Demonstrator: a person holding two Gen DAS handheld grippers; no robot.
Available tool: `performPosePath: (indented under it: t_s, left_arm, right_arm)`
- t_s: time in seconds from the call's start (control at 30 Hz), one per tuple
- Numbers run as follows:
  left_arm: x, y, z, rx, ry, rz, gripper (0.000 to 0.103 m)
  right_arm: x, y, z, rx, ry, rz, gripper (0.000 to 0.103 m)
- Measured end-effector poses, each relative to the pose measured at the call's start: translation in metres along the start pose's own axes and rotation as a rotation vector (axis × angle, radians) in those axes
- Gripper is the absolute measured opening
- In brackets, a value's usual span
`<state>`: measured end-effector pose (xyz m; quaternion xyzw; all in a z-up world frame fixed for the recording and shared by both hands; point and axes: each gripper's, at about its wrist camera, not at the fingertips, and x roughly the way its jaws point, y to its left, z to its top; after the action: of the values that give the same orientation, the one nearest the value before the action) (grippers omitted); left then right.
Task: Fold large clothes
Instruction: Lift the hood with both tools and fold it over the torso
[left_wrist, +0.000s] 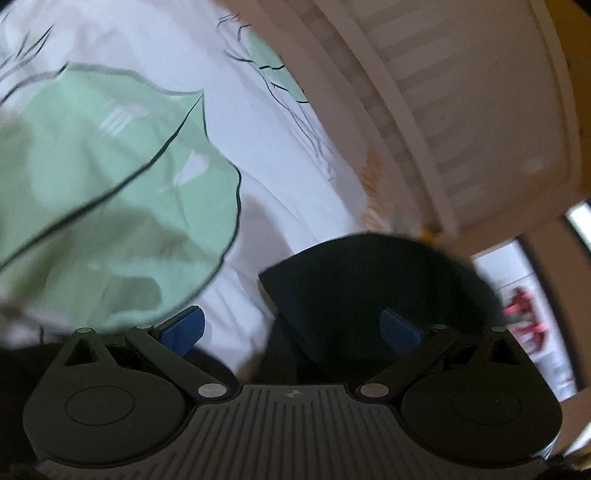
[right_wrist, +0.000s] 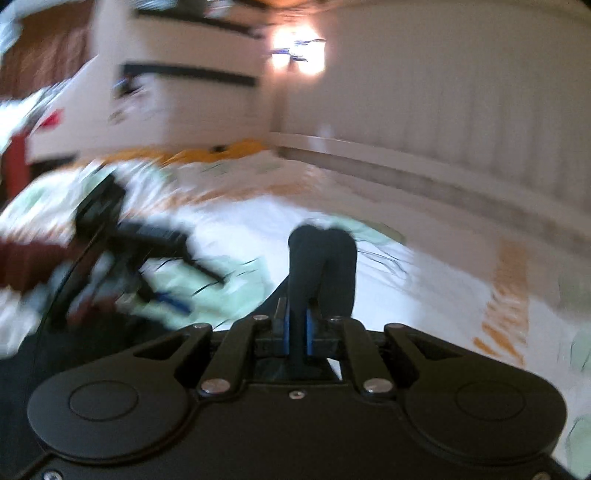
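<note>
Right wrist, right claw (right_wrist: 296, 332) clamped on dark garment (right_wrist: 323, 266) (blurred)

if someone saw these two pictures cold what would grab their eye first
In the right wrist view, the right gripper is clamped on a bunched fold of dark garment that stands up from the pads over the white bedspread. In the left wrist view, the left gripper gapes wide, a dark flap of the same cloth lying between its blue pads, beside a big green leaf print. Both pictures are heavily blurred.

Bed (left_wrist: 280, 177), white leaf-print sheet; black garment (left_wrist: 369, 288) lying on it.
</note>
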<state>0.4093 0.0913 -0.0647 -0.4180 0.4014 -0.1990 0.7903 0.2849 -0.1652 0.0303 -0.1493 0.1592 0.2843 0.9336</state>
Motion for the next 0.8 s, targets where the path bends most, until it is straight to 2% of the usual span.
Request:
performPosePath:
  t_s: [0.1, 0.17, 0.3, 0.37, 0.43, 0.47, 0.6, 0.67, 0.73, 0.8]
  left_arm:
    - [-0.017, 0.009, -0.002, -0.103, 0.014, -0.084, 0.103]
    - [-0.023, 0.010, -0.003, -0.124, 0.037, -0.102, 0.103]
    - [-0.020, 0.002, -0.013, -0.025, 0.134, -0.022, 0.103]
    - [-0.015, 0.001, -0.023, 0.017, 0.173, 0.013, 0.103]
    - [-0.013, 0.002, -0.032, 0.038, 0.198, 0.045, 0.103]
    - [-0.013, 0.004, -0.037, 0.054, 0.208, 0.057, 0.103]
    - [-0.005, -0.002, -0.052, 0.167, 0.244, 0.112, 0.103]
    - [-0.003, -0.007, -0.058, 0.220, 0.246, 0.135, 0.103]
    - [-0.003, -0.008, -0.062, 0.238, 0.239, 0.146, 0.103]
    - [-0.004, -0.008, -0.066, 0.229, 0.227, 0.143, 0.102]
  right_arm:
    - [-0.020, 0.040, -0.017, -0.156, 0.051, 0.021, 0.014]
    - [-0.030, 0.062, -0.033, -0.229, 0.090, 0.048, 0.014]
    - [-0.040, 0.088, -0.056, -0.249, 0.164, 0.089, 0.014]
    - [-0.040, 0.090, -0.063, -0.203, 0.190, 0.087, 0.014]
    - [-0.043, 0.086, -0.064, -0.102, 0.193, 0.069, 0.017]
    - [-0.045, 0.080, -0.063, -0.019, 0.189, 0.059, 0.022]
    - [-0.052, 0.056, -0.061, 0.354, 0.195, 0.025, 0.030]
    - [-0.053, 0.047, -0.066, 0.529, 0.190, 0.024, 0.039]
    - [-0.054, 0.041, -0.069, 0.695, 0.205, 0.021, 0.048]
    - [-0.057, 0.036, -0.079, 0.838, 0.200, 0.017, 0.049]
